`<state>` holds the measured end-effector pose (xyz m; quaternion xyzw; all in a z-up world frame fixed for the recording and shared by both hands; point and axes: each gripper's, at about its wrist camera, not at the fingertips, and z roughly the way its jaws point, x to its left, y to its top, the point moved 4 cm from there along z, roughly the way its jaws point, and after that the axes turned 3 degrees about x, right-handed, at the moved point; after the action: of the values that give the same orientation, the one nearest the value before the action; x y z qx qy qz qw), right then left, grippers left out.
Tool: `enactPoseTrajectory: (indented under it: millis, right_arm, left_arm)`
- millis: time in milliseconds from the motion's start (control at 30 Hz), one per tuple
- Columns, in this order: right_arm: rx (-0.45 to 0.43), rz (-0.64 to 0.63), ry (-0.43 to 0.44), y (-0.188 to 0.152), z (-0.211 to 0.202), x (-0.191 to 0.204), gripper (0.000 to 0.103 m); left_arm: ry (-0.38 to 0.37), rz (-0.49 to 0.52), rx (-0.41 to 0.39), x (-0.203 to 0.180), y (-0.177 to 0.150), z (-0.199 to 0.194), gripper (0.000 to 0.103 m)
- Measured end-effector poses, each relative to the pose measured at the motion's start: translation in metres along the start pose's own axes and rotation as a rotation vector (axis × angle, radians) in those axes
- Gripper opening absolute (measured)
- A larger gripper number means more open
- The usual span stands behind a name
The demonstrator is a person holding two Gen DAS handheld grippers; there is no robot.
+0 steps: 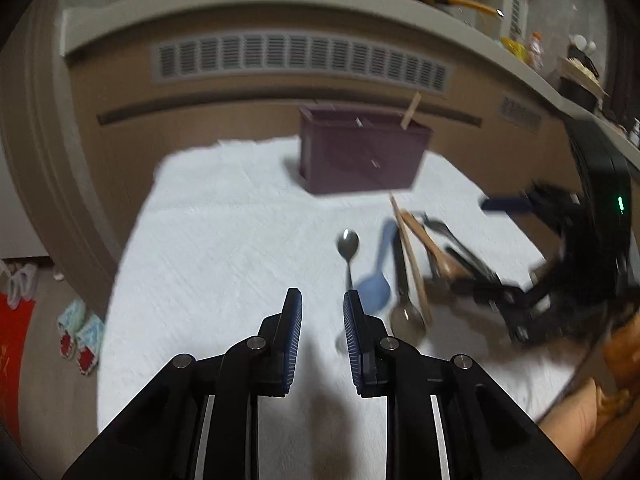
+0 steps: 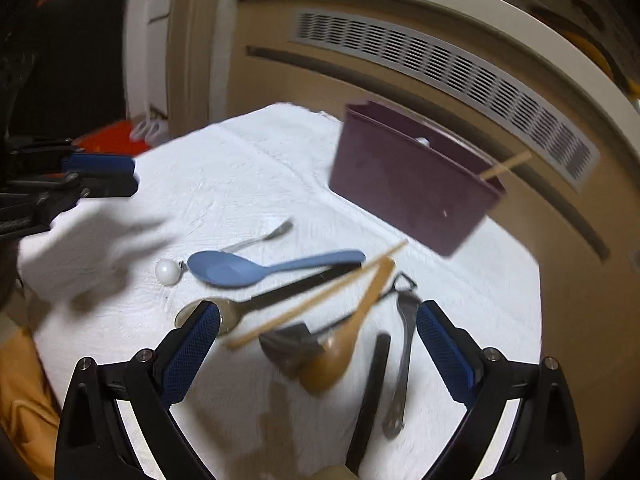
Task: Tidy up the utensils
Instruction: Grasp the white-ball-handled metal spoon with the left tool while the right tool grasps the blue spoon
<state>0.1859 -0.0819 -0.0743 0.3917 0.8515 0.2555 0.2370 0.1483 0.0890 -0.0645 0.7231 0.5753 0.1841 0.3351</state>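
Right hand-held gripper [image 2: 318, 316] spread wide; left hand-held gripper [image 1: 322, 300] released; utensils [image 2: 320, 292] blurred.

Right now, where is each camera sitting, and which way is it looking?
Left wrist: rides the left gripper, facing the purple box over the small metal spoon; its open fingers and the right gripper show.
Right wrist: rides the right gripper, above the utensil pile; the left gripper shows.
Shared: box, blue spoon, white cloth.
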Motion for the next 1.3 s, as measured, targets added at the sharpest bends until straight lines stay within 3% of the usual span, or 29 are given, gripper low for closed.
enactPoseTrajectory:
  millis: [100, 167, 233, 467, 667, 833, 867, 933, 1000, 1167, 1300]
  right_arm:
    - [-0.013, -0.006, 0.008, 0.01, 0.001, 0.006, 0.097]
    - [-0.018, 0.003, 0.008, 0.01, 0.001, 0.008, 0.097]
    - [-0.011, 0.013, 0.007, 0.007, 0.003, 0.008, 0.097]
    - [0.009, 0.093, -0.011, -0.014, -0.003, -0.014, 0.097]
    - [0.032, 0.137, -0.01, -0.023, 0.001, -0.024, 0.097]
    - [0.005, 0.064, 0.037, -0.011, -0.001, -0.008, 0.096]
    - [0.001, 0.039, 0.066, -0.008, 0.0, -0.001, 0.093]
    - [0.005, -0.022, 0.136, -0.002, 0.002, 0.017, 0.058]
    - [0.025, -0.076, 0.21, 0.002, 0.007, 0.036, 0.038]
    - [0.044, -0.244, 0.184, 0.005, 0.028, 0.077, 0.037]
    - [0.069, -0.286, 0.119, 0.008, 0.051, 0.082, 0.037]
  left_arm:
    - [0.01, 0.028, 0.057, -0.007, -0.02, 0.014, 0.024]
    - [-0.017, -0.008, 0.085, -0.007, -0.026, 0.026, 0.024]
    - [-0.048, -0.021, 0.089, -0.011, -0.027, 0.033, 0.024]
    - [-0.044, -0.022, 0.142, -0.023, -0.026, 0.06, 0.027]
    - [-0.013, -0.05, 0.119, -0.018, -0.021, 0.059, 0.023]
    - [0.034, -0.061, -0.011, -0.002, 0.0, 0.016, 0.023]
    - [0.045, -0.065, -0.038, 0.002, 0.005, 0.007, 0.023]
    - [0.063, -0.077, -0.08, 0.01, 0.011, -0.006, 0.023]
    - [0.068, -0.095, -0.11, 0.017, 0.015, -0.015, 0.023]
    - [0.051, -0.131, -0.139, 0.029, 0.019, -0.023, 0.023]
    - [0.037, -0.138, -0.155, 0.032, 0.023, -0.025, 0.023]
